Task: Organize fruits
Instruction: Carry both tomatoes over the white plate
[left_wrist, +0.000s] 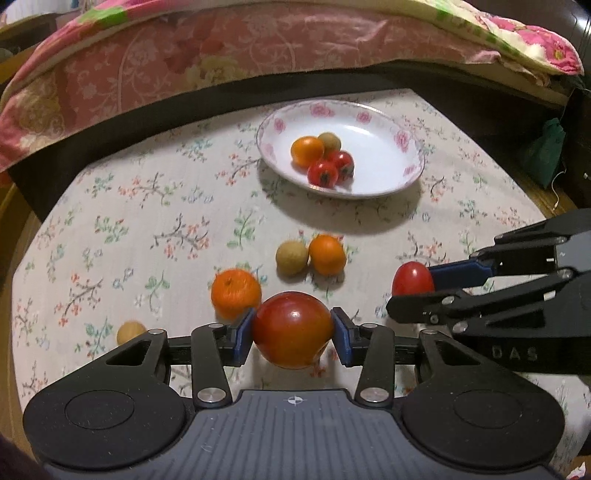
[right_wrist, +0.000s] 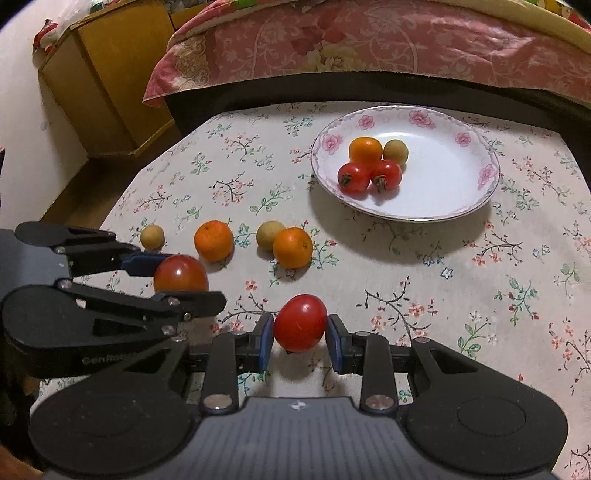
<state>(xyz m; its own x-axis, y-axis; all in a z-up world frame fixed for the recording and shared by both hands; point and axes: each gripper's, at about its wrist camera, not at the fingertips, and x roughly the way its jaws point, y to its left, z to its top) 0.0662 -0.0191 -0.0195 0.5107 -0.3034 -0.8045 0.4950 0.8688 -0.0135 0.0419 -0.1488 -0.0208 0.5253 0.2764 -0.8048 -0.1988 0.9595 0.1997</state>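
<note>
Tomatoes, one pinched in each of my hand-held grippers above the worktop (right_wrist: 424, 302).
My left hand-held gripper (left_wrist: 292, 334) pinches the large tomato (left_wrist: 291, 328); my right hand-held gripper (right_wrist: 300, 336) pinches the small tomato (right_wrist: 301, 322). Nearby, the plate (right_wrist: 476, 192) holds four fruits.

Two close wrist views, shared plate (left_wrist: 413, 173)

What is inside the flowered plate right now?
The flowered plate holds one orange fruit, one tan round fruit and two red tomatoes, clustered touching. Anything beneath the cluster is hidden.
</note>
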